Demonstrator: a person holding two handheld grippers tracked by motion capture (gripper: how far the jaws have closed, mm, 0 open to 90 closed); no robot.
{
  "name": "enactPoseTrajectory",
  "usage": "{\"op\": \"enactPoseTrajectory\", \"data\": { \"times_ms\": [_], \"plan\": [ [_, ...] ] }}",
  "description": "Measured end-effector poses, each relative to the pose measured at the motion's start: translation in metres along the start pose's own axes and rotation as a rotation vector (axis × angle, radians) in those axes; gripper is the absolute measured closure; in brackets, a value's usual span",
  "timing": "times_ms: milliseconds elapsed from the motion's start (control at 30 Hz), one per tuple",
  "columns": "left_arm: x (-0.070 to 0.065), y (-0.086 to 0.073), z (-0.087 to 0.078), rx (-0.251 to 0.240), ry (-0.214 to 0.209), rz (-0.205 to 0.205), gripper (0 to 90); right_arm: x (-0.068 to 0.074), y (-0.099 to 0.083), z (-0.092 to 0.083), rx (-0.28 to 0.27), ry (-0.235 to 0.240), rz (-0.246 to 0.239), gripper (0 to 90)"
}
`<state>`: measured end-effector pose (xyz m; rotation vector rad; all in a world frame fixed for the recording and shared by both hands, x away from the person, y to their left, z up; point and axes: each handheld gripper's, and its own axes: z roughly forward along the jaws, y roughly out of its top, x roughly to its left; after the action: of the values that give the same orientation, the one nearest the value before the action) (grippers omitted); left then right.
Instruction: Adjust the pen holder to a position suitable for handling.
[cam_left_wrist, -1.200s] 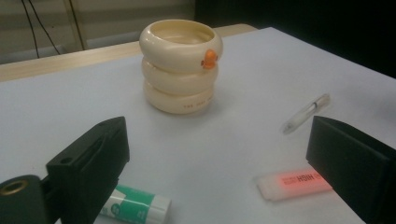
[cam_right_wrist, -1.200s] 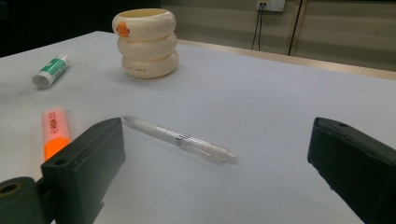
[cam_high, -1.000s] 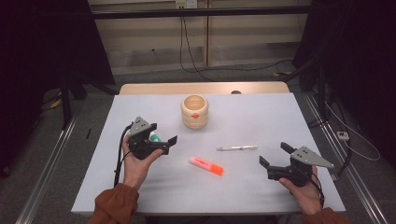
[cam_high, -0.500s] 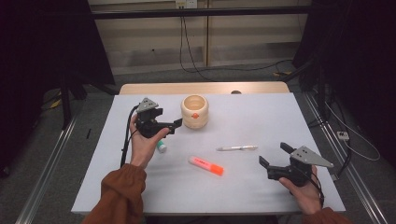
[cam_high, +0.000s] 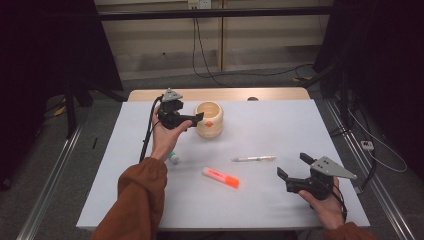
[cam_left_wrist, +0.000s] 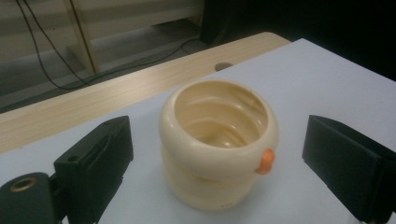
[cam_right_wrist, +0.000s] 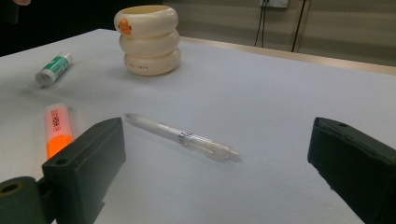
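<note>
**Cream pot at the back of the desk, left tool held wide before it**

The cream pot (cam_high: 209, 119), built like three stacked rings with a small orange knob on its side, stands upright on the white desk (cam_high: 280, 125) toward the back, left of the middle. Behind it the white top ends at a strip of bare wood along the far edge. The right half of the desk is open surface, and there is free room in front of the pot down to the near edge.

One of each thing lies on the desk: one pot, one clear pen (cam_high: 254, 158), one orange highlighter (cam_high: 220, 177) and one small green-and-white tube (cam_high: 173, 157). The pen lies right of the middle, the highlighter just in front of it to the left, and the tube near the person's left wrist. All are well apart from the pot.

The left tool (cam_high: 198, 118) is released, its jaws spread wider than the pot, and points at the pot's left side; it grasps nothing, and contact cannot be told. The right tool (cam_high: 292, 166) hovers near the front right corner, also spread wide and empty, aimed toward the pen.
</note>
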<state>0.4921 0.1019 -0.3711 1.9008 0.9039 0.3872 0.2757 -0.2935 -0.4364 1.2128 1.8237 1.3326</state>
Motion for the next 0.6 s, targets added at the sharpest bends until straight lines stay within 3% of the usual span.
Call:
{"op": "enactPoseTrajectory", "data": {
  "times_ms": [133, 400, 467, 600],
  "plan": [
    [0.002, 0.007, 0.009, 0.035, 0.028, 0.001, 9.2, 0.0, 0.0, 0.0, 0.003, 0.001, 0.006, 3.6],
    [0.014, 0.017, 0.036, 0.098, 0.064, -0.04, 11.4, 0.0, 0.0, 0.0, 0.004, 0.003, 0.007, 3.7],
    [0.017, 0.02, 0.04, 0.125, 0.073, -0.022, 15.9, 0.0, 0.0, 0.0, 0.005, 0.005, 0.008, 3.6],
    [0.021, 0.025, 0.048, 0.154, 0.067, -0.038, 21.4, -0.001, -0.001, 0.0, 0.004, 0.004, 0.007, 3.6]
  ]
}}
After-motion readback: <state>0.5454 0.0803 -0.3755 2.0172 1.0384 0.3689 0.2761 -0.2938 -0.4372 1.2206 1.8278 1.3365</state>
